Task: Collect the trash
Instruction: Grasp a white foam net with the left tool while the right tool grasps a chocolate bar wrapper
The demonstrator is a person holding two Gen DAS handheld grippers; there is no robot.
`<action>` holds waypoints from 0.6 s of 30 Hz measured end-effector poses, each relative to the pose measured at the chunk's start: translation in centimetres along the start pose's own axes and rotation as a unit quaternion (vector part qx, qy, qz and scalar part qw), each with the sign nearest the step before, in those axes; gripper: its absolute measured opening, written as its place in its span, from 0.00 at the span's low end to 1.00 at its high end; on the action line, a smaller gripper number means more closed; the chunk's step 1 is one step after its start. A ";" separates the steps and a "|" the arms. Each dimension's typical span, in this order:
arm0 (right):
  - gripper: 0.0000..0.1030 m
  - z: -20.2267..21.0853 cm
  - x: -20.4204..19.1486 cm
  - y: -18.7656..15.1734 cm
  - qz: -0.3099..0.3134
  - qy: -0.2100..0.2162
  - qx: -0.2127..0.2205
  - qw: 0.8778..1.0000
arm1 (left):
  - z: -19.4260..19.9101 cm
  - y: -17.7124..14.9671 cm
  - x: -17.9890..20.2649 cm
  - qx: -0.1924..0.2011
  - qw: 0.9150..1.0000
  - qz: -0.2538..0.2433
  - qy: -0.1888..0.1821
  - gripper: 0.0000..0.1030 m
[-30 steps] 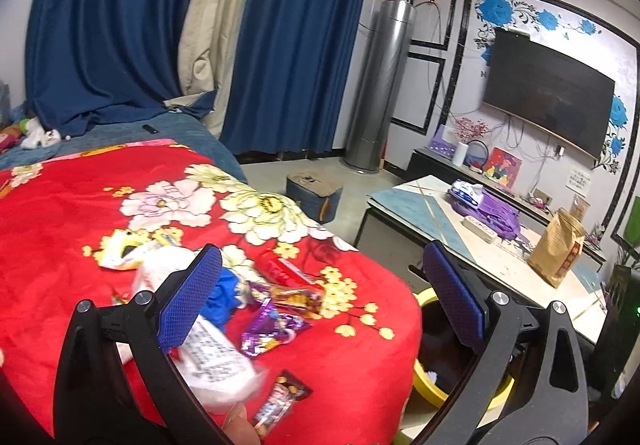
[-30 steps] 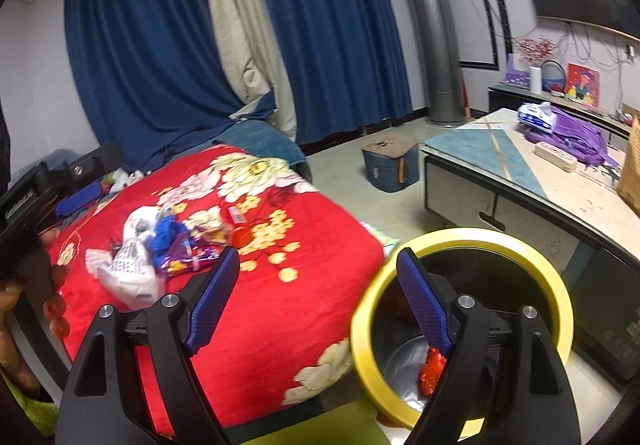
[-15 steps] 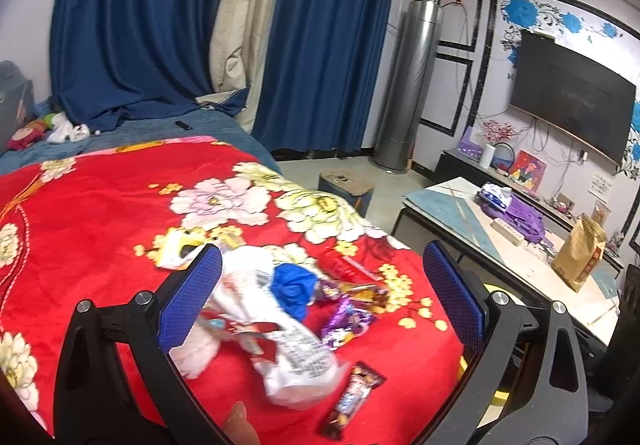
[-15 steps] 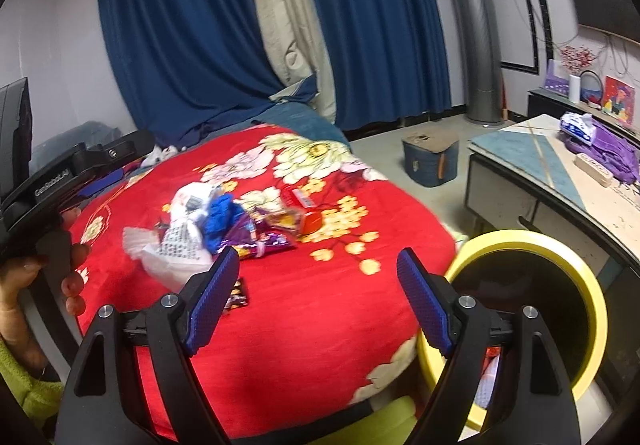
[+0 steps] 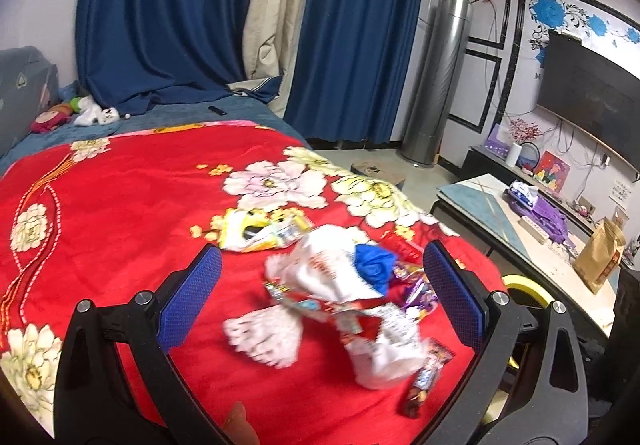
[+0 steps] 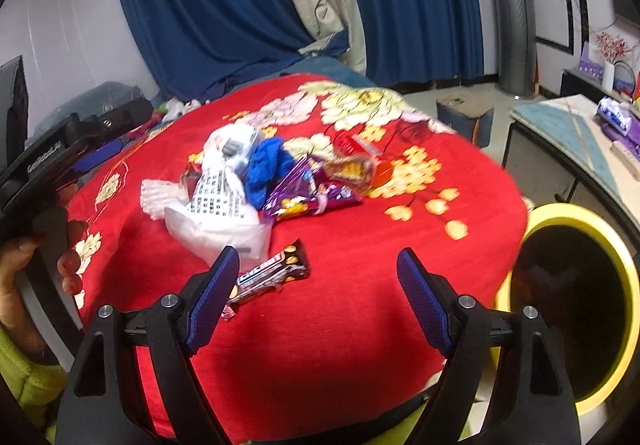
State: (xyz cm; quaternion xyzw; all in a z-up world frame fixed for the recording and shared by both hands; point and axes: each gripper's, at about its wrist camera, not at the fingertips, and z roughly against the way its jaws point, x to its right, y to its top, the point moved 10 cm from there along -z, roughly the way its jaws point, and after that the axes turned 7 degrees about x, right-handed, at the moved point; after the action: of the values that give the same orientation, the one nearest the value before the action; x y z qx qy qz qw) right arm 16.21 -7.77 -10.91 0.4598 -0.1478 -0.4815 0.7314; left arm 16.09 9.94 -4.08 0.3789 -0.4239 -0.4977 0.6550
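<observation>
Trash heap (image 5: 348,285) on the red blanket (image 5: 120,197) is motion-blurred, labels unreadable; yellow-rimmed bin (image 6: 576,285) interior is dark. Candy bar wrapper (image 6: 268,275) lies long axis slanting up-right, partly behind the right hand-held gripper (image 6: 316,297) finger. Left hand-held gripper (image 5: 320,293) and right both wide open, empty.

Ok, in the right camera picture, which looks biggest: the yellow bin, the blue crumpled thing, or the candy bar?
1. yellow bin, though it sits near the camera
2. blue crumpled thing
3. candy bar, close in size to the blue thing, so unsure
</observation>
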 end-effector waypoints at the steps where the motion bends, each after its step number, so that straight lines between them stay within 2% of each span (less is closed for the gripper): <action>1: 0.76 -0.4 -0.2 -0.1 0.001 0.001 -0.004 1.000 | 0.0 -0.3 -0.5 -0.004 1.000 0.002 0.002 0.89; 11: 0.76 -4.0 -1.0 -1.8 -0.021 0.007 -0.052 0.998 | -0.5 -3.1 -3.7 -0.050 0.999 0.019 -0.003 0.89; 18: 0.68 -5.4 -1.2 -2.7 -0.028 0.006 -0.065 0.997 | -1.5 -4.9 -4.6 -0.083 0.995 0.045 -0.016 0.89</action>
State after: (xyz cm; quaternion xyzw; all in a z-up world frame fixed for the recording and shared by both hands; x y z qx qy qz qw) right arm 17.65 -4.23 -15.74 0.4181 -0.0991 -0.5074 0.7470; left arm 15.21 13.50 -9.95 0.2955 -0.4080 -0.5076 0.6990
